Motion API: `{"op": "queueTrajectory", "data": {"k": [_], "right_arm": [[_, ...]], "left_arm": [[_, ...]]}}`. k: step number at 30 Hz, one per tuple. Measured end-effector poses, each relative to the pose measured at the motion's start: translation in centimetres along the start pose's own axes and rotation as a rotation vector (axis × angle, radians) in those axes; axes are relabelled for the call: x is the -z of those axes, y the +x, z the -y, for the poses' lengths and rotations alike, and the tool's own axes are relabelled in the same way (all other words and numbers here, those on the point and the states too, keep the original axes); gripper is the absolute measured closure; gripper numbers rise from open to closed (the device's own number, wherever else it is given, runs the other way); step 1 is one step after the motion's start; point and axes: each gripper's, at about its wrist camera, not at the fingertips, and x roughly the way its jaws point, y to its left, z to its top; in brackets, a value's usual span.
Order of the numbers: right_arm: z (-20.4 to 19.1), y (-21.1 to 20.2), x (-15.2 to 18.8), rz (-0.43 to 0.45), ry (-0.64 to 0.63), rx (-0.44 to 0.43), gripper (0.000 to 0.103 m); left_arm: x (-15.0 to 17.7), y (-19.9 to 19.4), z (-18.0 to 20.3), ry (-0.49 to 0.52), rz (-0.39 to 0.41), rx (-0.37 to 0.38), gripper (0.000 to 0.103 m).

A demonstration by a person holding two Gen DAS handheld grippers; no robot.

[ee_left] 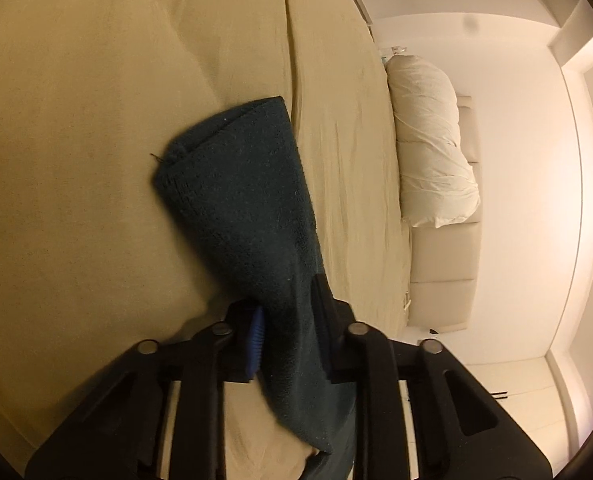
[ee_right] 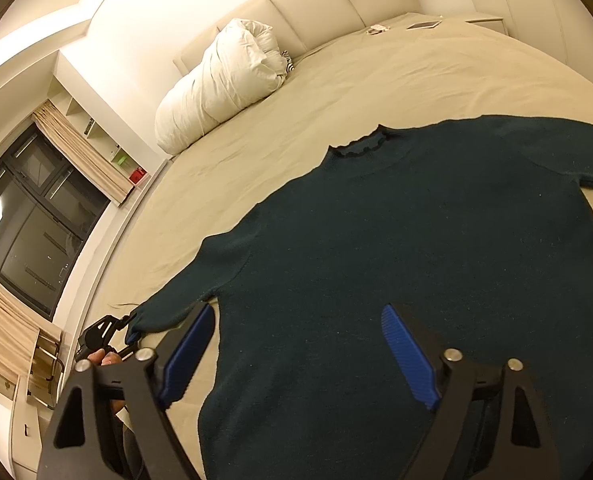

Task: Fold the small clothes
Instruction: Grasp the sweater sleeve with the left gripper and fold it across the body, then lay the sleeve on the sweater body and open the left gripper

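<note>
A: Which step?

B: First fold, by the look of it. Dark green sweater (ee_right: 416, 248) spread flat on the bed (ee_right: 336, 92), collar toward the headboard, both sleeves out to the sides. Left sleeve (ee_left: 240, 200) just taken at its cuff end.

A: Left tool?

B: Left tool (ee_left: 286, 332) nearly closed, clamped on the sleeve; knit bunched between the blue pad and the black finger, the rest of the sleeve trailing forward over the sheet. Seen from the right wrist too, at the sleeve tip (ee_right: 134, 326).

A: Right tool?

B: Right tool (ee_right: 296, 344) wide apart, holding nothing. Poised over the lower body of the sweater, near the left side seam; pads above the cloth, contact hard to judge.

A: Next move?

B: Probably carrying the sleeve across onto the chest, kept low to avoid dragging the body. Possibly pinning or pinching the hem side with the right first. Risk: loose knit slipping or the shoulder puckering.
</note>
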Motion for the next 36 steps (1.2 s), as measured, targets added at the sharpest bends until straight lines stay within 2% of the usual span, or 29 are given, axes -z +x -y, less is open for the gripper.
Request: {"op": "queueTrajectory", "data": {"k": [3, 5, 8, 10, 11, 14, 15, 17, 18, 20, 22, 24, 27, 28, 30, 32, 34, 35, 36], "right_arm": [[0.9, 0.2, 0.0, -0.004, 0.006, 0.002, 0.024], [1.8, 0.2, 0.0, -0.003, 0.021, 0.004, 0.026], [3.6, -0.2, -0.3, 0.012, 0.051, 0.011, 0.027], [4.6, -0.6, -0.6, 0.024, 0.066, 0.016, 0.027], [5.4, -0.8, -0.8, 0.032, 0.079, 0.018, 0.027], [7.7, -1.7, -1.5, 0.057, 0.118, 0.024, 0.027], [8.3, -1.9, -1.7, 0.064, 0.128, 0.026, 0.027], [10.0, -2.5, -2.5, 0.082, 0.151, 0.037, 0.027], [10.7, -2.6, -2.9, 0.087, 0.16, 0.04, 0.027], [12.5, -2.4, -3.9, 0.074, 0.183, 0.039, 0.027], [13.8, -1.5, -5.2, 0.036, 0.192, 0.024, 0.027], [14.6, -0.5, -6.0, 0.0, 0.192, 0.012, 0.024], [15.2, 2.5, -7.6, -0.065, 0.207, -0.031, 0.015], [15.0, 3.6, -7.9, -0.091, 0.209, -0.05, 0.014], [14.7, 5.7, -8.3, -0.137, 0.225, -0.064, 0.014], [14.2, 8.1, -8.5, -0.182, 0.256, -0.133, 0.014], [13.8, 10.5, -8.9, -0.234, 0.276, -0.165, 0.014], [13.6, 11.9, -8.9, -0.265, 0.296, -0.168, 0.015], [13.4, 13.2, -9.0, -0.299, 0.319, -0.173, 0.016]], "left_arm": [[0.5, -0.2, 1.9, 0.061, 0.021, -0.018, 0.095], [1.4, -0.2, 4.7, 0.157, 0.036, -0.028, 0.095], [4.6, 0.2, 10.2, 0.345, 0.025, -0.008, 0.096], [9.9, 1.8, 16.2, 0.583, -0.012, 0.009, 0.096], [12.0, 2.3, 17.8, 0.66, -0.026, 0.014, 0.096], [23.7, 5.7, 23.3, 1.003, -0.118, 0.045, 0.096], [26.4, 6.5, 23.9, 1.078, -0.137, 0.048, 0.096], [35.0, 9.4, 23.8, 1.314, -0.211, 0.02, 0.096], [38.2, 10.8, 22.9, 1.416, -0.236, -0.01, 0.096], [42.7, 13.0, 20.5, 1.581, -0.246, -0.077, 0.096], [45.8, 15.0, 17.3, 1.719, -0.286, -0.156, 0.096], [47.0, 15.6, 15.3, 1.8, -0.292, -0.211, 0.096], [47.2, 14.8, 14.9, 1.879, -0.239, -0.207, 0.096], [47.8, 14.3, 14.5, 1.881, -0.236, -0.197, 0.095], [46.7, 13.8, 14.7, 1.842, -0.254, -0.177, 0.095], [45.5, 13.7, 14.7, 1.811, -0.274, -0.173, 0.095], [45.1, 13.2, 14.1, 1.8, -0.282, -0.178, 0.095], [46.8, 12.2, 13.5, 1.798, -0.285, -0.18, 0.095], [47.0, 12.8, 13.7, 1.793, -0.292, -0.181, 0.095]]}}
